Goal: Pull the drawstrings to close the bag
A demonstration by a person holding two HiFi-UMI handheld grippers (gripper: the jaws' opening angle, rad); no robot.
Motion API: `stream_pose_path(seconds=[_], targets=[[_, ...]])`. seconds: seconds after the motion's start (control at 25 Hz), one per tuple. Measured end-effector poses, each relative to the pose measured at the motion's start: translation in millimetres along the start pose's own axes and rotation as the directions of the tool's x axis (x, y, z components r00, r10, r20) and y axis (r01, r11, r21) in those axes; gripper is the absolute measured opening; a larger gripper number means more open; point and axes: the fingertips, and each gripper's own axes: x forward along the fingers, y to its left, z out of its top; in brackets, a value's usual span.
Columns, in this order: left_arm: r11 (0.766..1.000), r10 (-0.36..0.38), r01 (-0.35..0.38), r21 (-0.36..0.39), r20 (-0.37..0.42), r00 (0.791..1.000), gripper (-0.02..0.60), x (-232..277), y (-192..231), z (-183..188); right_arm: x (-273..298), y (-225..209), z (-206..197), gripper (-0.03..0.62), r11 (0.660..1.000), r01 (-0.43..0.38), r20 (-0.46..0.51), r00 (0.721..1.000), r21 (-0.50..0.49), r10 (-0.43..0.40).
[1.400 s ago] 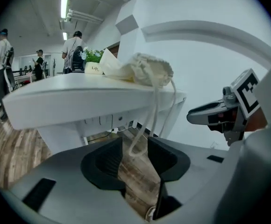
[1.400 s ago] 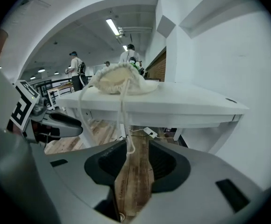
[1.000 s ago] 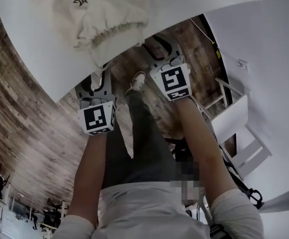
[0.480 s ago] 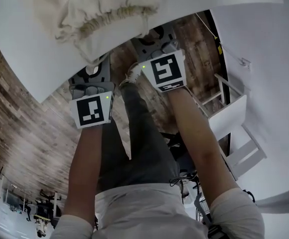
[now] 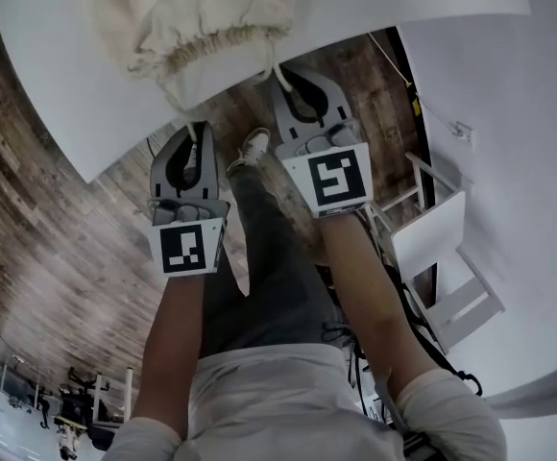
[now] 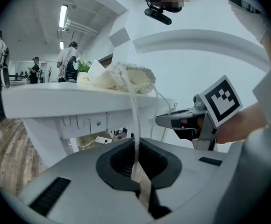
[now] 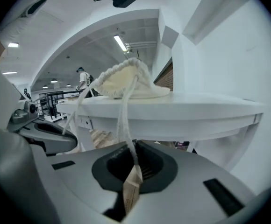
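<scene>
Hovering off the table point(image 5: 58, 84) edge, left gripper point(image 5: 195, 131) and right gripper point(image 5: 283, 73) have just clamped the drawstrings point(image 6: 135, 115) of the bag point(image 5: 202, 17).

The bag point(image 5: 202, 27) lies on the table point(image 5: 58, 84) edge, drawstrings point(image 6: 134, 113) in left tool point(image 5: 198, 131) and right tool point(image 5: 283, 73).

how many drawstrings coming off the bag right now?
2. Left drawstring runs from the bag mouth into the left gripper, right drawstring into the right gripper; both grippers' jaws have just closed on them.
</scene>
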Motion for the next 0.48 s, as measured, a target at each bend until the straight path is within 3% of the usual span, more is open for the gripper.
stream_pose_path(seconds=[0.16,0.32,0.4,0.48], targets=[[0.999,0.029,-0.029,0.024,0.001,1.000,0.017,-37.9,-7.0,35.5,-40.4,-19.5,39.3,0.035,0.993,0.097,0.013,0.995,-0.060,-0.096],[0.992,0.101,-0.103,0.079,0.029,0.994,0.017,-68.2,6.9,84.5,-73.8,-42.5,83.2,0.035,0.971,0.191,0.031,0.982,-0.141,-0.188],[0.977,0.151,-0.156,0.147,0.047,0.987,0.017,-84.2,17.8,112.5,-94.1,-51.5,104.6,0.035,0.958,0.229,0.039,0.973,-0.172,-0.226],[0.932,0.196,-0.204,0.299,0.056,0.979,0.017,-98.3,29.9,138.3,-114.3,-57.7,123.3,0.035,0.942,0.264,0.018,0.964,-0.205,-0.266]])
